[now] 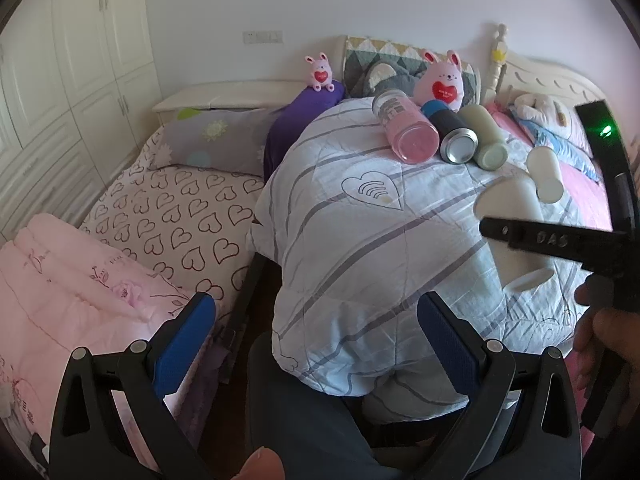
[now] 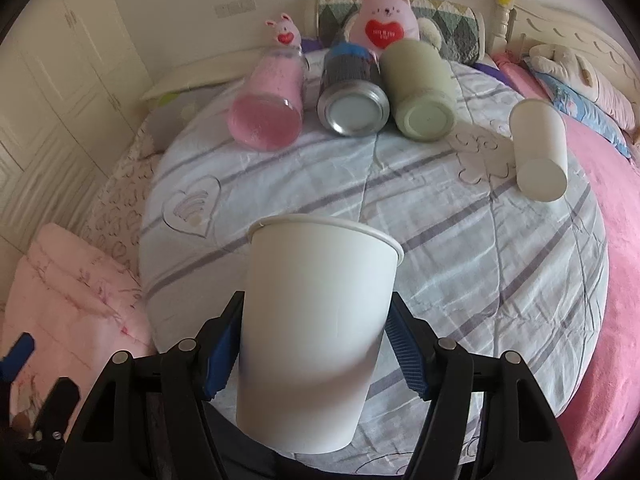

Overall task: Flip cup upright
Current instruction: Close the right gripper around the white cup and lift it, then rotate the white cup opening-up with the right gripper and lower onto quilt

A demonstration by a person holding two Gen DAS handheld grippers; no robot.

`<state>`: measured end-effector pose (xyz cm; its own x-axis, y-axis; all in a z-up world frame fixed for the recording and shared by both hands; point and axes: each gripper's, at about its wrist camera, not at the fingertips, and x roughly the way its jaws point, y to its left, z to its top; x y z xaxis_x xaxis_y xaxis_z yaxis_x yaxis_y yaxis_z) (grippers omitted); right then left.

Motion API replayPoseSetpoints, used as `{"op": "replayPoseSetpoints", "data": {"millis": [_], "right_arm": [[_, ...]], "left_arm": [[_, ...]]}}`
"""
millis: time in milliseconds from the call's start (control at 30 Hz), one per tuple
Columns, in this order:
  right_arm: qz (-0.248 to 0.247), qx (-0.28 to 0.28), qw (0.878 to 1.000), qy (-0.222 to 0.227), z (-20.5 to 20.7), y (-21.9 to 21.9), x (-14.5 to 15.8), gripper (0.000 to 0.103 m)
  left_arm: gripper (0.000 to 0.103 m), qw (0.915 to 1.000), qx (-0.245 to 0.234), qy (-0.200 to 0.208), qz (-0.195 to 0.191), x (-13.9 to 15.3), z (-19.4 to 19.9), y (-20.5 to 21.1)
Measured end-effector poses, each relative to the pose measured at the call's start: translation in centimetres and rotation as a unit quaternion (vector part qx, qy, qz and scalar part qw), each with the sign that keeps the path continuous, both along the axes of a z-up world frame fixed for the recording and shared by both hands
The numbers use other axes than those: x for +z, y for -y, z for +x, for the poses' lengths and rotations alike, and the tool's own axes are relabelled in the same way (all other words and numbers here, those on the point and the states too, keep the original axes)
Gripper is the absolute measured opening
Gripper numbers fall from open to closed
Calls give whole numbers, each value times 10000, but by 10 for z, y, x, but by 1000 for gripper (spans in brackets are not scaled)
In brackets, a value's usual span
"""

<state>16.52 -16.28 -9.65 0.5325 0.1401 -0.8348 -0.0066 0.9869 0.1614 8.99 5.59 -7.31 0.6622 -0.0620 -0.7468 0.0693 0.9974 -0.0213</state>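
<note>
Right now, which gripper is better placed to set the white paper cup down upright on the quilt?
Right. The right gripper already clamps the white paper cup, rim up, above the quilt. The left gripper is open and holds nothing.

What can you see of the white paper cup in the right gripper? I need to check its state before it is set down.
The white paper cup is plain, unprinted, with a rolled rim and tapering wall. It looks undented; its inside is hidden. It is held between the right gripper and its blue pads, mouth pointing away from the camera, base toward it, above the striped quilt. In the left wrist view it hangs tilted, apart from the bedding.
</note>
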Motion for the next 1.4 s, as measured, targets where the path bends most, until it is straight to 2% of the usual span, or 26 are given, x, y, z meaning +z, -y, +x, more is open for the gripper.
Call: {"op": "replayPoseSetpoints", "data": {"millis": [100, 267, 333, 600, 1033, 1300, 1367, 1400], "right_arm": [[-5, 40, 9994, 350, -1, 3, 11, 68], [-433, -145, 9905, 1298, 4, 12, 25, 68], [-526, -199, 9847, 1648, 2, 16, 23, 68], [-858, -134, 9634, 2535, -32, 13, 1, 68], [-1087, -399, 9380, 3267, -85, 12, -27, 68], [-1072, -458, 9384, 3252, -96, 13, -35, 70], [-1080, -449, 9376, 3275, -98, 14, -35, 78], [-1079, -440, 9372, 3287, -100, 14, -34, 79]], "left_arm": [[102, 10000, -3, 23, 45, 3, -1, 3], [102, 9999, -17, 58, 132, 6, -3, 10], [102, 9998, -21, 55, 188, 6, -2, 14], [102, 9994, -62, -53, 339, -1, 1, 24], [102, 9988, -140, -86, 468, -2, -4, 34], [102, 9985, -183, -80, 507, -1, -9, 41], [102, 9985, -198, -66, 506, 0, -11, 43], [102, 9985, -200, -60, 508, 1, -12, 43]]}}
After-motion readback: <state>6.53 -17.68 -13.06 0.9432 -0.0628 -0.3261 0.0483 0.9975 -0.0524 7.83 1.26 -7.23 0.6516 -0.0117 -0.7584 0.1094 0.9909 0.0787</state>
